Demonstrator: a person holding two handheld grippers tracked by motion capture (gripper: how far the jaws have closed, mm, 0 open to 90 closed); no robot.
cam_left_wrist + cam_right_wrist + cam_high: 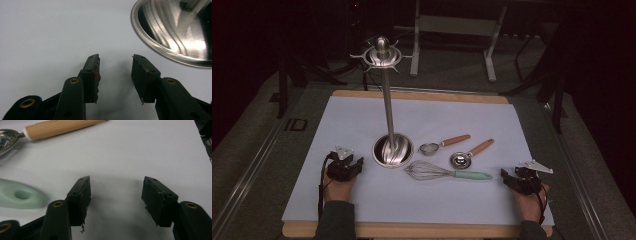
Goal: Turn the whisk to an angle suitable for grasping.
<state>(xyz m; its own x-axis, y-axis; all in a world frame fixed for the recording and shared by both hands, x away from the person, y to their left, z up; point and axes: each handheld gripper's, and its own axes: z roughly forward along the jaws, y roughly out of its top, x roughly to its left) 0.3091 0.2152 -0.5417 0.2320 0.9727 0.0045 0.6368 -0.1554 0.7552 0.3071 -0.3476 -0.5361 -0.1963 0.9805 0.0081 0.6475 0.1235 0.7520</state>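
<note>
White sheet [362,125] over wooden table [422,96]

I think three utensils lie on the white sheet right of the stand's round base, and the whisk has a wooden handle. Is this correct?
Not quite. The whisk has a pale green handle; the high view shows it, and the right gripper view shows its green end. The wooden handles belong to the small strainer and the measuring spoon. The rest holds: three utensils lie on the white sheet, right of the stand's round base.

Dim, dark-edged room; soft shadows, glare on steel, gripper views blurry.
</note>
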